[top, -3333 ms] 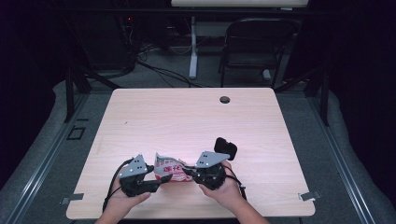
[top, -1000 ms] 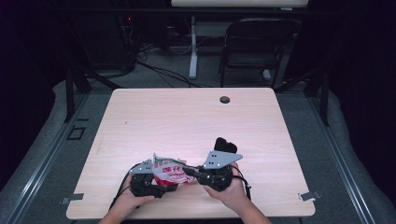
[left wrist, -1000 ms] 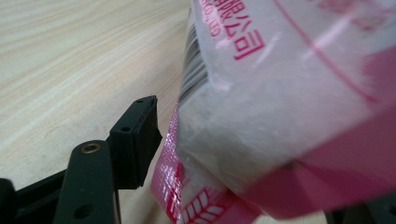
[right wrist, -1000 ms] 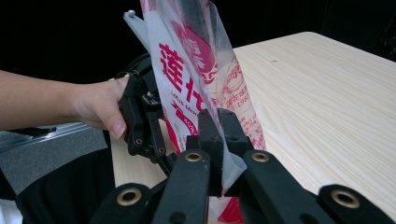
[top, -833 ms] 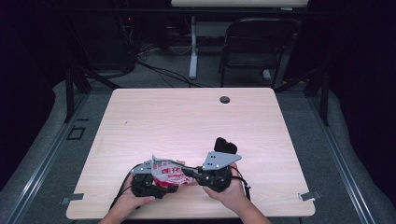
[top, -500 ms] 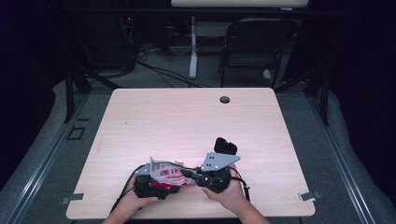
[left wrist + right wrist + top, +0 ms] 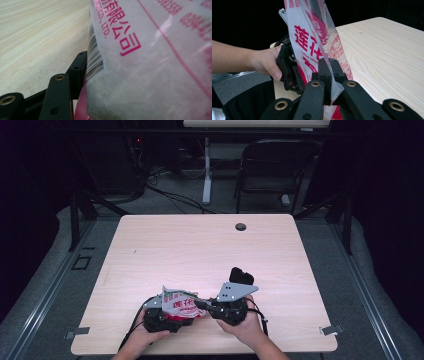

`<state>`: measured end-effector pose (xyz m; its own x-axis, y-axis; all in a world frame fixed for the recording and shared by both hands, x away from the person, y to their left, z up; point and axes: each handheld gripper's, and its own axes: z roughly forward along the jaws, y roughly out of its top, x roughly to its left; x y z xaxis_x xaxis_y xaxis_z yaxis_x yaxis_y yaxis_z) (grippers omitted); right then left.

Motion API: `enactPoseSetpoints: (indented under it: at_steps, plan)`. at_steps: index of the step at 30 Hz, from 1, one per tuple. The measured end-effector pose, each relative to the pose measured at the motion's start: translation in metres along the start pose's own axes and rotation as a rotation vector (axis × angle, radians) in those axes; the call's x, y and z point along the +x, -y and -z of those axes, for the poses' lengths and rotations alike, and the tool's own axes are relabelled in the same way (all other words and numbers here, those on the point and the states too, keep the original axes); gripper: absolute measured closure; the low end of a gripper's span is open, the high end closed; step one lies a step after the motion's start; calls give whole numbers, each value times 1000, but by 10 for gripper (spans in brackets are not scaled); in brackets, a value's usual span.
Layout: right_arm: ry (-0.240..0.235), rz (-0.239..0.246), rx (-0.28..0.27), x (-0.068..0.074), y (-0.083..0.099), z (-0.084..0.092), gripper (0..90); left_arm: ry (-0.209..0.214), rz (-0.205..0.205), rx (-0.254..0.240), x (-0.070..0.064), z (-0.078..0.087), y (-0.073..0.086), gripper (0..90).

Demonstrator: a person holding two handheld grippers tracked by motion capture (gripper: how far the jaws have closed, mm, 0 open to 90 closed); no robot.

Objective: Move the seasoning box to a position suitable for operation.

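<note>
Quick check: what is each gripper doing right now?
Left gripper: jaws just closing around the plastic bag; grip cannot be told.
Right gripper: closed on the bag's edge.

A pale wood-grain surface [image 7: 210,255] stands on a grey floor [image 7: 370,285], with a small round dark hole [image 7: 240,226] near its far edge. Beyond it, in the dark, stand a black folding chair [image 7: 272,175] and a white post [image 7: 206,170], with cables [image 7: 170,195] trailing across the floor.
</note>
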<state>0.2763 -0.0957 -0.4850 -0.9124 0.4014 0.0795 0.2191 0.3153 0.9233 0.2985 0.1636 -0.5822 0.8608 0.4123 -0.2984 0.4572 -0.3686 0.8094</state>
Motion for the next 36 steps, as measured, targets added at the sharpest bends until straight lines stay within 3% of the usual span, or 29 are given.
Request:
enactPoseSetpoints:
  at_steps: [7,32,36]
  plan:
    - [9,-2,10,-1,3,-2,900,2,2,5,-2,1,-2,485]
    - [25,-32,7,-7,7,-3,900,-68,-9,27,-6,6,-8,592]
    - [30,-38,4,-7,7,-3,900,-49,0,20,-5,4,-7,583]
